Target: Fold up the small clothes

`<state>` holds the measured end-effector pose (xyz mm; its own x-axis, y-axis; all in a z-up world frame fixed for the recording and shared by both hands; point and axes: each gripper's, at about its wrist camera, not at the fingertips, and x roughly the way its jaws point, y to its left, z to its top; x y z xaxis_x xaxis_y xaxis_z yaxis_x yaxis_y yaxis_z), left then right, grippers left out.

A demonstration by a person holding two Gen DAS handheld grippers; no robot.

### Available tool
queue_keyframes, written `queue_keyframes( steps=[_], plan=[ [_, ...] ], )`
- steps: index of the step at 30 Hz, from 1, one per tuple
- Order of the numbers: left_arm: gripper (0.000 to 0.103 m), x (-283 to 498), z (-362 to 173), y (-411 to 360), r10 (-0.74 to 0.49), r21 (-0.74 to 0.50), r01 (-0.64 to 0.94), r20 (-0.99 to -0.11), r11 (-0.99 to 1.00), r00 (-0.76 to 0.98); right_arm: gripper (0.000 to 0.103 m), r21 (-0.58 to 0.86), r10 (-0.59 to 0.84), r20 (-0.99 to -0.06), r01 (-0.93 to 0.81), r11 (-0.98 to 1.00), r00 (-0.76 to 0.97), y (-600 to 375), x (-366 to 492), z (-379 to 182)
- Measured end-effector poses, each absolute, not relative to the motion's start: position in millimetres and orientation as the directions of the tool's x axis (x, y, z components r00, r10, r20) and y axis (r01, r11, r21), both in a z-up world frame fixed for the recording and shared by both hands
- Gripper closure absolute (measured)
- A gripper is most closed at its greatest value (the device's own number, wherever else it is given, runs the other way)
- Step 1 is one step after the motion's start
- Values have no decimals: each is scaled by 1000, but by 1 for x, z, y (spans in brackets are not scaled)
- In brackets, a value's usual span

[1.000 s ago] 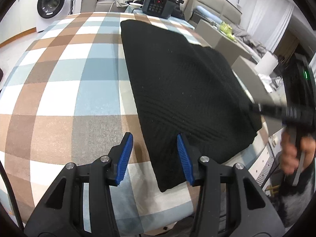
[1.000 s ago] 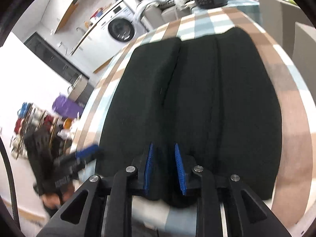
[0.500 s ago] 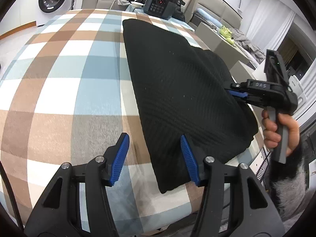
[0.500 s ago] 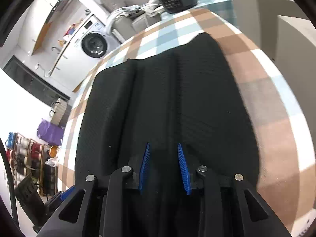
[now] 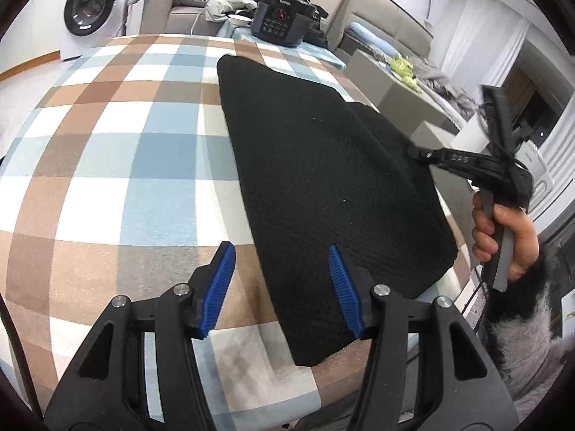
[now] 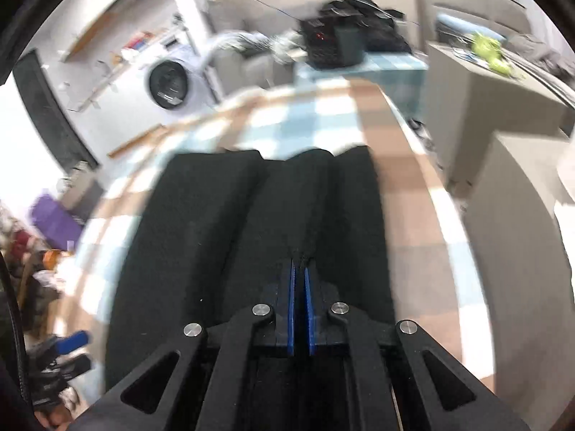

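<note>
The right gripper (image 6: 299,269) pinches the black garment's (image 5: 323,179) edge. The left gripper (image 5: 282,269) hangs apart over its near corner.

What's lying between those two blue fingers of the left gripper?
In the left wrist view, the black garment's near edge and bare checked tablecloth; the left gripper touches neither.

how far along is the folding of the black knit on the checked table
Early to midway. Done: the black knit lies on the checked table as a long strip, its sides apparently turned in. In hand: the right tool has just closed and pinches a ridge of fabric at the garment's edge, while the left tool hovers open over the near corner. Left: gripping that corner and folding the strip across its length.
</note>
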<state>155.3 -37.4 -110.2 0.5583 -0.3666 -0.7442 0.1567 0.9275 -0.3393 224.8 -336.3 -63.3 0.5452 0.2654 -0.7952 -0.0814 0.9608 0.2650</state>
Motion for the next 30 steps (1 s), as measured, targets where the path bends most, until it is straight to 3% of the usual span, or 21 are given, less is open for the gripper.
queue_keyframes(
  steps=[3, 8, 12, 14, 16, 20, 23, 27, 30],
  plan=[
    [52, 156, -116, -43, -358, -328, 156, -759, 932, 544, 97, 348, 312, -828, -10, 937, 467, -357, 230, -91],
    [52, 155, -123, -43, -361, -337, 146, -766, 930, 532, 83, 499, 446, -748, -27, 866, 491, -373, 206, -96],
    [52, 157, -124, -47, -360, -328, 158, -769, 932, 528, 85, 494, 444, -736, -43, 868, 512, -370, 203, -97],
    [52, 157, -122, -47, -358, -324, 159, -768, 933, 532, 97, 474, 430, -741, -52, 879, 516, -365, 205, -94],
    [52, 155, -120, -47, -356, -324, 158, -765, 933, 536, 98, 439, 406, -736, -73, 895, 541, -359, 208, -83],
    [52, 155, -116, -46, -365, -332, 162, -760, 929, 538, 99, 392, 378, -686, -122, 912, 622, -363, 203, -46],
    [52, 156, -115, -51, -377, -335, 178, -757, 925, 534, 98, 337, 292, -713, -53, 940, 638, -376, 202, -49],
    [52, 155, -116, -59, -379, -322, 199, -763, 925, 525, 95, 403, 319, -778, 41, 914, 541, -395, 208, -81],
    [52, 154, -116, -60, -385, -330, 201, -759, 923, 525, 89, 453, 374, -754, 17, 891, 540, -399, 186, -80]
  ],
)
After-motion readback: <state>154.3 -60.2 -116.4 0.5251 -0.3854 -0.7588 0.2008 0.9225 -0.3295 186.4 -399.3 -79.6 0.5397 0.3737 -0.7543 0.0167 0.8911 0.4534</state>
